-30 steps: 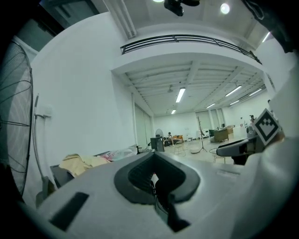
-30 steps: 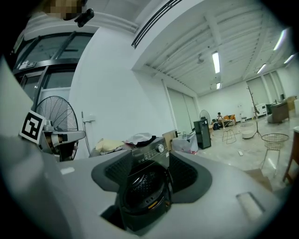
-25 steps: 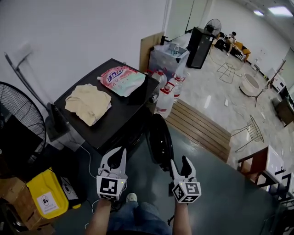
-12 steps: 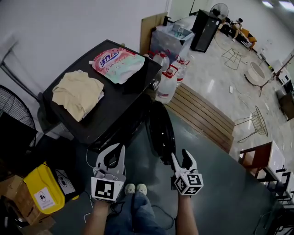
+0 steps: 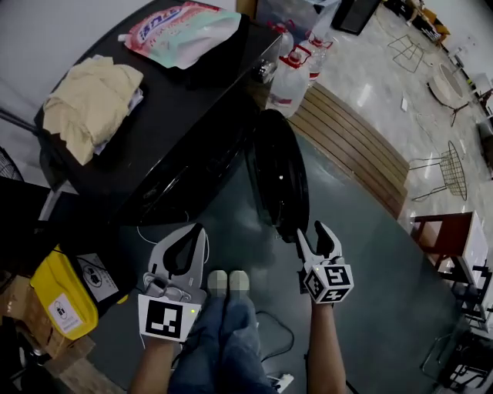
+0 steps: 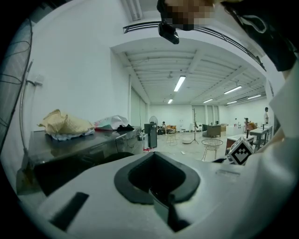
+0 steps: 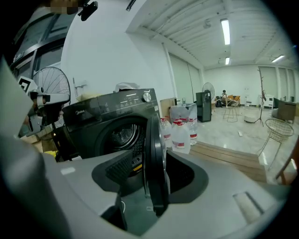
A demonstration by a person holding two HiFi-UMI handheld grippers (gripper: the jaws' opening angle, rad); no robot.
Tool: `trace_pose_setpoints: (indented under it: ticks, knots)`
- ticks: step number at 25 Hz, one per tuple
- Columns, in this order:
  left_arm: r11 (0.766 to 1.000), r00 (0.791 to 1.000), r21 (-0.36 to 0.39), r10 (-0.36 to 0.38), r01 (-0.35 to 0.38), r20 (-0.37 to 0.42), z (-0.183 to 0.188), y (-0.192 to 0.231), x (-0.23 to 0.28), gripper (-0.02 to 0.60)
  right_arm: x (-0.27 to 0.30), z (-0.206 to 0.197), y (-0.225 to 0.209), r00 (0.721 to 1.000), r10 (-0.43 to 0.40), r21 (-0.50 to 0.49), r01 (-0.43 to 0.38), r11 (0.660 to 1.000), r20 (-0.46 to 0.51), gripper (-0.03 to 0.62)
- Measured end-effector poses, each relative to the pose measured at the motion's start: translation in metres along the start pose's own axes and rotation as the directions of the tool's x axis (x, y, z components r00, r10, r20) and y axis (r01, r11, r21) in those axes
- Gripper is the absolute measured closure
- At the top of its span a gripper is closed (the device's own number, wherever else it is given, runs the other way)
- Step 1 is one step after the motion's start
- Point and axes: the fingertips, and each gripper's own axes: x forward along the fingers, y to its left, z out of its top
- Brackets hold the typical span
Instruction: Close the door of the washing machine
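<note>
The black washing machine (image 5: pixel 177 154) stands at upper left in the head view, its round door (image 5: pixel 279 173) swung open toward me. My right gripper (image 5: pixel 315 235) is at the door's lower free edge. In the right gripper view the door's edge (image 7: pixel 154 154) stands between the open jaws, with the drum opening (image 7: pixel 122 135) behind it to the left. My left gripper (image 5: pixel 189 238) hovers left of the door in front of the machine, touching nothing; its fingers look closed together, and the left gripper view shows nothing in them.
A beige cloth (image 5: pixel 88 100) and a detergent pouch (image 5: pixel 181 23) lie on the machine's top. Water bottles (image 5: pixel 291 77) and a slatted wooden platform (image 5: pixel 358 150) lie beyond the door. A yellow container (image 5: pixel 58 296) stands at left. My shoes (image 5: pixel 229 283) and a cable (image 5: pixel 269 331) are on the floor.
The head view has tipped down and come closer to the machine. Both grippers moved forward, and the right one has reached the door's edge, which now stands between its jaws.
</note>
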Motion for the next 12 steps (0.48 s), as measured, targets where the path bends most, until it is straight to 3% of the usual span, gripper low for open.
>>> trace_pose_setpoints:
  ticks: [5,12]
  knots:
    - [1.000,1.000,-0.017,-0.007,0.006,-0.024,-0.033,-0.009,0.009,0.574,0.013,-0.040,-0.013,0.999,0.010,-0.004,-0.010,1.000,-0.050,0.376]
    - [0.999,1.000,-0.037,-0.005,0.003,-0.031,-0.041,-0.017,0.013,0.574,0.031,-0.040,-0.021,0.998,0.037,-0.017,-0.038,0.999,-0.054,0.396]
